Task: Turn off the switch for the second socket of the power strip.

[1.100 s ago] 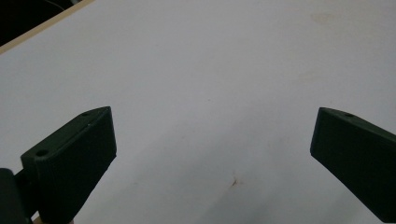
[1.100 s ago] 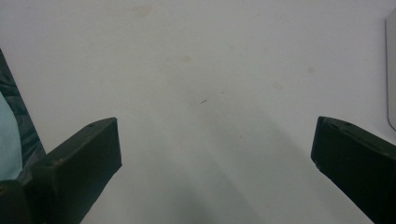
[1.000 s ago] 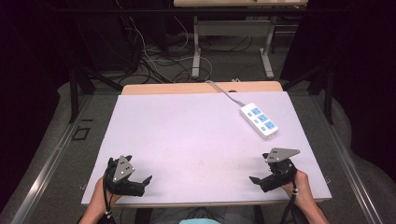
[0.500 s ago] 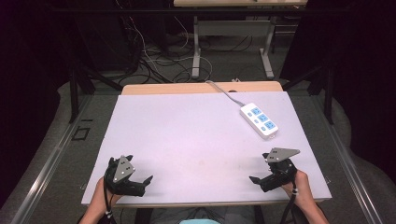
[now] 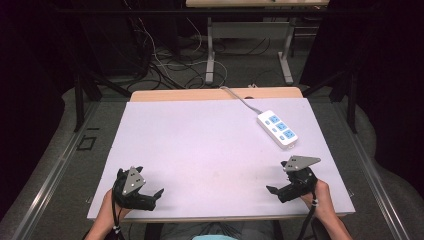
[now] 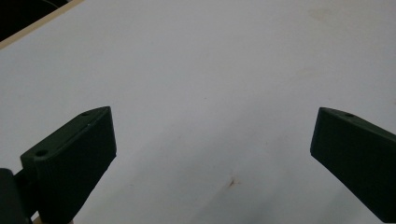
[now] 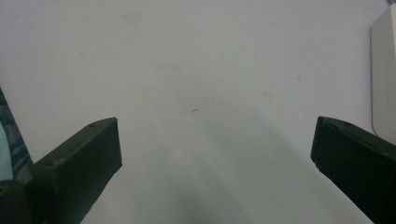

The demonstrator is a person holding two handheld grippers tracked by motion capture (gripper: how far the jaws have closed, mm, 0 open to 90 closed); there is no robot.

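My left gripper [image 5: 155, 196] rests low over the near left corner of the white table [image 5: 210, 150], held by a hand, its jaws pointing right. In the left gripper view my left gripper [image 6: 212, 154] is open with bare tabletop between its wide-spread jaws. My right gripper [image 5: 272, 190] sits at the near right corner, jaws pointing left. Seen in the right gripper view, my right gripper [image 7: 215, 156] is open over bare tabletop too. A white power strip [image 5: 277, 128] with blue sockets lies at the far right of the table, and its white edge [image 7: 383, 79] enters the right gripper view.
The power strip's grey cable [image 5: 240, 99] runs off the far edge of the table. Beyond the table stand another table's legs [image 5: 210, 55] and loose cables on the floor [image 5: 165, 70]. A metal rail [image 5: 50, 170] runs along the floor at the left.
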